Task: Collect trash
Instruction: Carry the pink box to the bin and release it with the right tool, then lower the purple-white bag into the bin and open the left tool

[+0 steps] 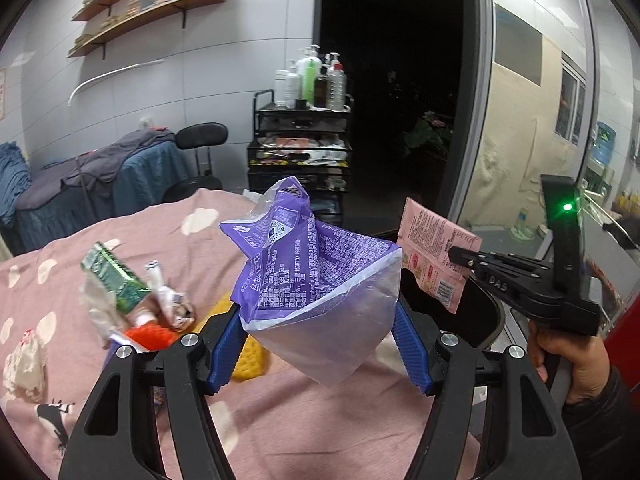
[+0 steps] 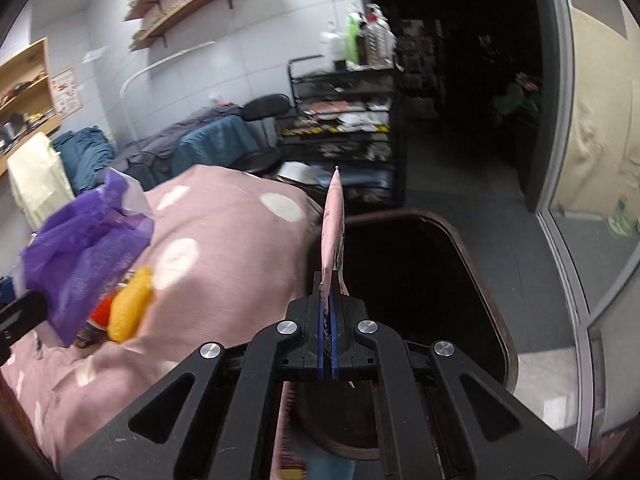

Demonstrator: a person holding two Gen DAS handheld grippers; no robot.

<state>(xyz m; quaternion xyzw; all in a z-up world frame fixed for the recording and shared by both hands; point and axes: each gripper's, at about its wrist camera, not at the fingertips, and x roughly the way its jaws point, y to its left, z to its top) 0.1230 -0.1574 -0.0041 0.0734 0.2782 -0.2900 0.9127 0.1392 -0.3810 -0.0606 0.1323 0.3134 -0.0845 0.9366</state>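
Pink spotted bedspread [image 1: 280, 420] fills the foreground, w/ two wall shelves [image 1: 152, 4], one black cart [image 1: 300, 148] of bottles and a dark doorway behind. Left gripper [image 1: 318, 344] is about half open, blue fingers [image 1: 228, 344] pressing one purple bag [image 1: 316, 280]; right gripper [image 2: 329, 344] is clamped tight on one pink packet [image 2: 334, 232]. One dark bin [image 2: 420, 280] sits just off the bed edge, mouth open under the packet; other trash lies loose on the bedspread.

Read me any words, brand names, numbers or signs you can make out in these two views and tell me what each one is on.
"DAS": on the black body of the right gripper.
Purple bag in the left gripper: dense small print, too small to read.
Pink packet: print and barcode, too small to read.
Green carton: blurred.
Wall poster: unreadable.
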